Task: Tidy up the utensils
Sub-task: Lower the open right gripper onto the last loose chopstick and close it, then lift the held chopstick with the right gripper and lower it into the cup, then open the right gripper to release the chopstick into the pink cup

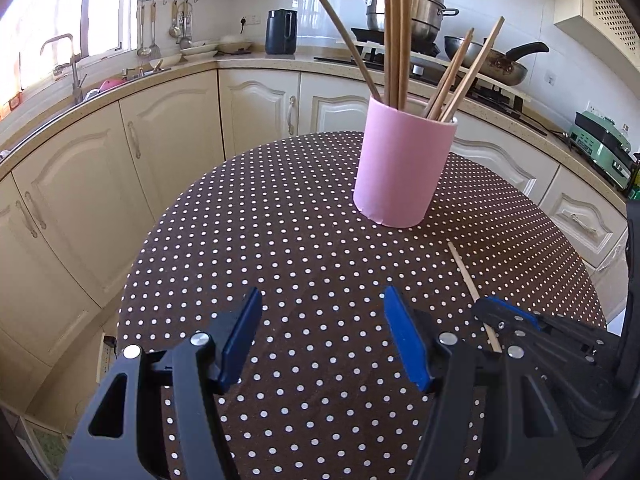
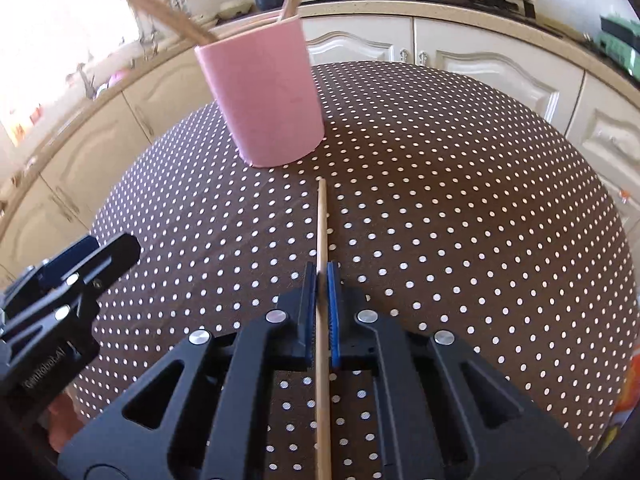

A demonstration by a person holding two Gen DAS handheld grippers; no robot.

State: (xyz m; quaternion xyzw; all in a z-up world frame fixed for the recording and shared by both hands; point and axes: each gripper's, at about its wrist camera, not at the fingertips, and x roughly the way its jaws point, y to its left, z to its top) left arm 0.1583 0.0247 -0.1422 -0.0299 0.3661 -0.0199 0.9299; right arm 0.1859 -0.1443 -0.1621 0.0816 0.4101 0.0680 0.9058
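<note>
On the round polka-dot table (image 2: 440, 160), toward its far edge, a pink cup (image 1: 402, 168) stands holding several chopsticks (image 1: 394, 32). Nearer the front edge, the right gripper (image 2: 321, 280) has its blue pads clamped on a single chopstick (image 2: 321, 224) (tip aimed at the cup). The left gripper (image 1: 320, 320) hangs parted, empty, over the cloth.
</note>
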